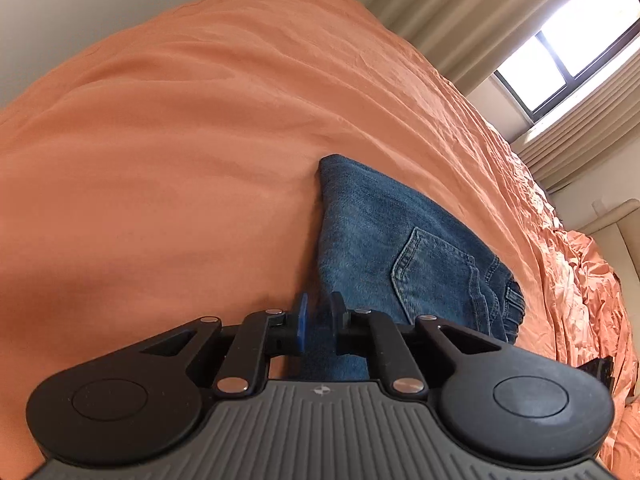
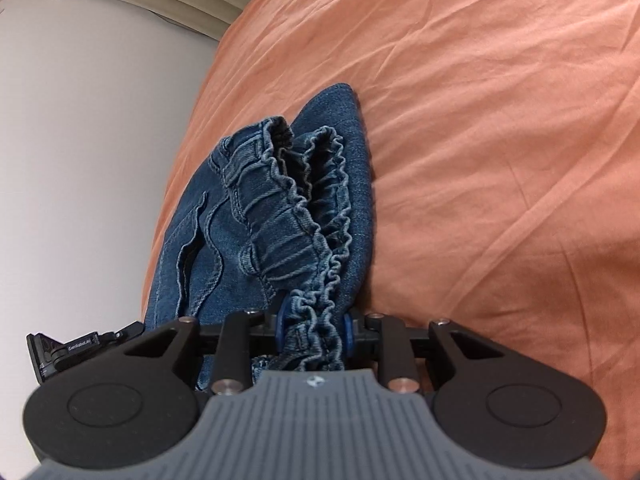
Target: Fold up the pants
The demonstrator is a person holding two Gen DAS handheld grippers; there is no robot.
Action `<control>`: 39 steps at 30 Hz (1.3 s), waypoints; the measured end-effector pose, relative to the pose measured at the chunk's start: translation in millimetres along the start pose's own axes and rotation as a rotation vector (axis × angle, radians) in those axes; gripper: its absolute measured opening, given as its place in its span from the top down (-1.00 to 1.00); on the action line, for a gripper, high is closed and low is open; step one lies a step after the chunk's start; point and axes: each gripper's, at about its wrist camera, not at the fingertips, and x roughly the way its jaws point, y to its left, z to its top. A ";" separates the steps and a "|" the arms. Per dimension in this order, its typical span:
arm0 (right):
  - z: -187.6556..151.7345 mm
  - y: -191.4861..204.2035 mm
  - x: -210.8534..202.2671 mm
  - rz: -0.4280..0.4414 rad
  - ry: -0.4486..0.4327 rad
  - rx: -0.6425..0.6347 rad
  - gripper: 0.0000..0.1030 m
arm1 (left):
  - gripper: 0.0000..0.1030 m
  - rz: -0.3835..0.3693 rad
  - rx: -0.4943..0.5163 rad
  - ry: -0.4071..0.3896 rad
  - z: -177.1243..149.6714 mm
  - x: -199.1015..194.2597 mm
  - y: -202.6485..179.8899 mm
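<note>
Right now your right gripper [image 2: 314,330] is clamped on the pants [image 2: 256,216]: the ruffled elastic waistband [image 2: 320,300] is bunched between the two blue pads, which press it from both sides. From there the denim runs away from you, with the gathered waistband opening upward and a flat folded layer beneath it, all lying on the orange bedsheet [image 2: 500,140]. At the left edge of that view you can see part of the other tool's black body [image 2: 76,350], just beside the jeans.

Your left gripper [image 1: 318,320] has its jaws drawn close together with blue denim between them, so it is pinching an edge of the pants [image 1: 384,248] too. Beyond its fingertips the jeans lie folded on the bedsheet [image 1: 180,140], back pocket [image 1: 436,272] facing up, the waistband bunched at the right. Farther out, the sheet is heavily crumpled toward the right, and beyond it stand cream curtains [image 1: 420,0] and a bright window [image 1: 568,44].
</note>
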 end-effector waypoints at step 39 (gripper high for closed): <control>-185.5 197.9 -232.4 -0.299 -0.461 -0.876 -0.56 | -0.87 0.439 0.434 -0.571 -194.8 -178.5 -245.6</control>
